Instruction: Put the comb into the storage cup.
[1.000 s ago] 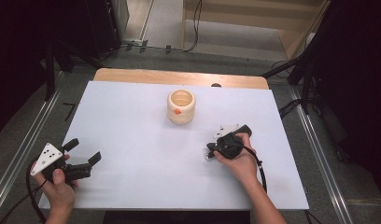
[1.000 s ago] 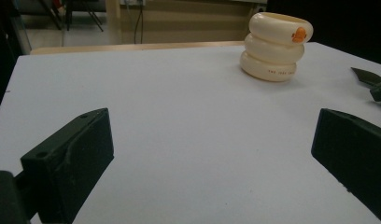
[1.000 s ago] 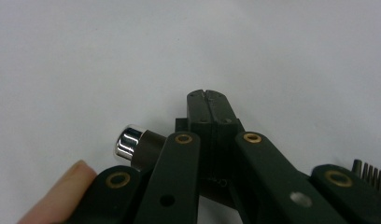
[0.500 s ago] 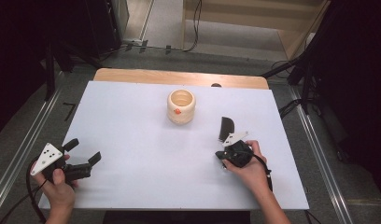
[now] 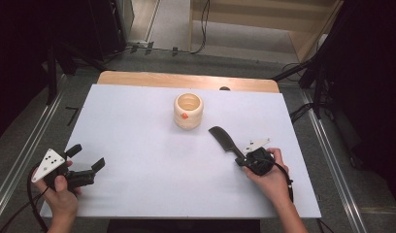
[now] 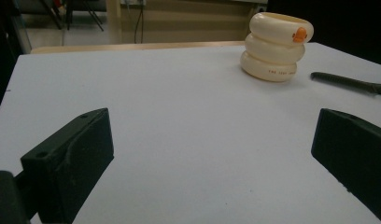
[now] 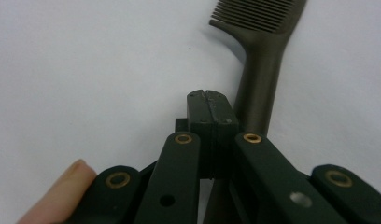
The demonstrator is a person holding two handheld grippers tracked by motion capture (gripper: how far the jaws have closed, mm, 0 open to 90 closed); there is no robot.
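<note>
Right tool (image 7: 210, 105) jaws pressed together beside dark comb (image 5: 224, 139), left tool (image 5: 87, 162) spread wide, cream ringed cup (image 6: 275, 45) print unreadable, white counter (image 5: 138, 126)

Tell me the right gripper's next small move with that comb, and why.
Probably open the right gripper and shift it sideways over the comb handle. Its jaws are pressed together with nothing between them, and the handle lies on the white table just beside them, ungrasped.

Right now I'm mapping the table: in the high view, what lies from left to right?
Left gripper → cup → comb → right gripper
</note>
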